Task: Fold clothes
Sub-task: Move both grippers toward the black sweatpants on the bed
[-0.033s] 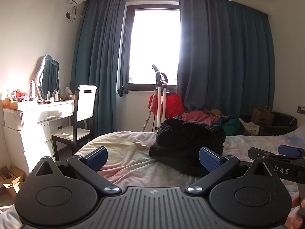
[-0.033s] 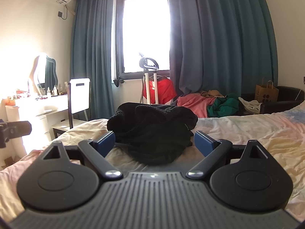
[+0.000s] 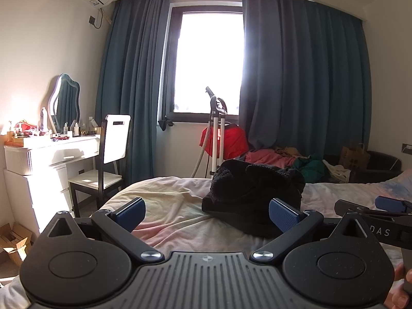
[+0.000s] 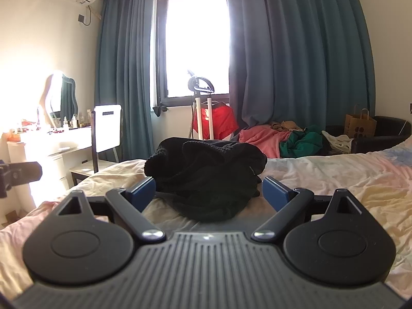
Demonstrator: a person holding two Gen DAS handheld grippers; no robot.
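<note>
Right wrist view | black garment [image 4: 208, 177] heaped on bed [image 4: 334, 180] | right gripper [image 4: 208, 189] jaws apart before garment | left gripper [image 3: 207, 212] jaws apart, left of garment

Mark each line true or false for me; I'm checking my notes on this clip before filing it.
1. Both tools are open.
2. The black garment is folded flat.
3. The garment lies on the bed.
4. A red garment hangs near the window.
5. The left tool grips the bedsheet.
1. True: the left tool and the right tool both stand wide open with nothing between the pads.
2. False: the black garment sits in a crumpled heap.
3. True: it rests on the bed.
4. True: the red garment hangs below the window.
5. False: the left tool holds nothing.
</note>
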